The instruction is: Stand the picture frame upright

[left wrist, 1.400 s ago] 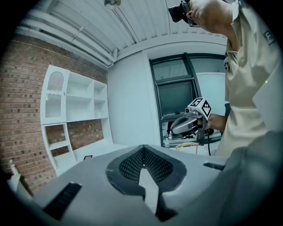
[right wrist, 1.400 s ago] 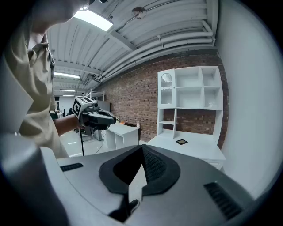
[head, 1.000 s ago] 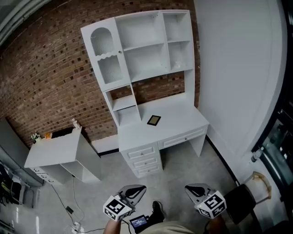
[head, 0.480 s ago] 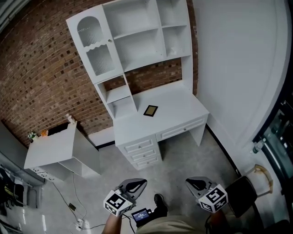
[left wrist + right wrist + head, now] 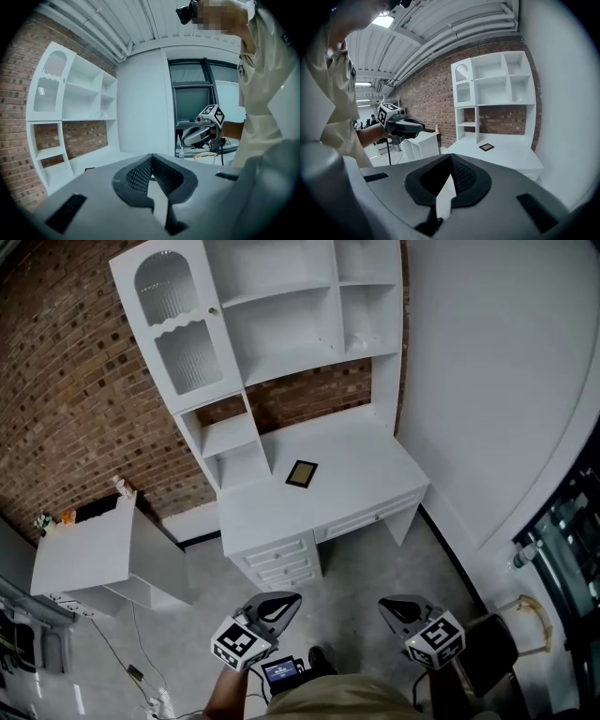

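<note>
Picture frame [image 5: 301, 473] lies flat on the worktop [image 5: 375, 456], well apart from our left claw [image 5: 284, 602] and right claw [image 5: 390, 605], both pressed together and empty, so we judge nothing done yet.

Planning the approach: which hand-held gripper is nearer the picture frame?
Left, slightly. The left hand-held gripper is nearly in line with the picture frame; the right hand-held gripper stands off to its right. Both are far away.
</note>
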A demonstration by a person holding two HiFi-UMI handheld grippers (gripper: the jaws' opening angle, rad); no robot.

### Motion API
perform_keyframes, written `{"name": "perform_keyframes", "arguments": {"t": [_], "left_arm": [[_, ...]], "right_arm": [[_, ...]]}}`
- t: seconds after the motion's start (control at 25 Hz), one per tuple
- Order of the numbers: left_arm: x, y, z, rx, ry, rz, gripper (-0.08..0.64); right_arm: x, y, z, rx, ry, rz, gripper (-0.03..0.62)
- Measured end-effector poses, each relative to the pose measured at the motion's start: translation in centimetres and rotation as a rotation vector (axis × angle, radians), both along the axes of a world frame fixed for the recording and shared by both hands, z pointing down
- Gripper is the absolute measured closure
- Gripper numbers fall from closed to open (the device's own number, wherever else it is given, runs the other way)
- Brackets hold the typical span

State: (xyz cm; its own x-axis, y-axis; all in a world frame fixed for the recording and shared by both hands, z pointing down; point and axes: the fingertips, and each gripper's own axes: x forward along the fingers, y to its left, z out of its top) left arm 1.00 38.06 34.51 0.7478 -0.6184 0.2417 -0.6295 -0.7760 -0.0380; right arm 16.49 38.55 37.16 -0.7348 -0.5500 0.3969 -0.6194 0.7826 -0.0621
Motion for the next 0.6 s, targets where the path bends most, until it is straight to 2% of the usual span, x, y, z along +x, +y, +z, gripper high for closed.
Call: {"name": "perform_keyframes", "arguments": {"t": [0.16,0.32,0.6], "left_arm": [[-2.6,-5.0,-0.2,0.003,0.013,0.027,0.554],[-4.4,-9.6,-0.3,0.019,-0.009,0.059,0.554],[-5.3,-14.5,-0.1,0.008,0.021,0.054,0.554]], "right_arm": [[-2.7,-5.1,-0.7,0.006,0.013,0.026,0.588],[-4.4,-9.4,-1.2,0.012,0.003,0.072,0.588],[-5.9,-14.3,-1.0,0.015,0.016,0.053,0.589]]}}
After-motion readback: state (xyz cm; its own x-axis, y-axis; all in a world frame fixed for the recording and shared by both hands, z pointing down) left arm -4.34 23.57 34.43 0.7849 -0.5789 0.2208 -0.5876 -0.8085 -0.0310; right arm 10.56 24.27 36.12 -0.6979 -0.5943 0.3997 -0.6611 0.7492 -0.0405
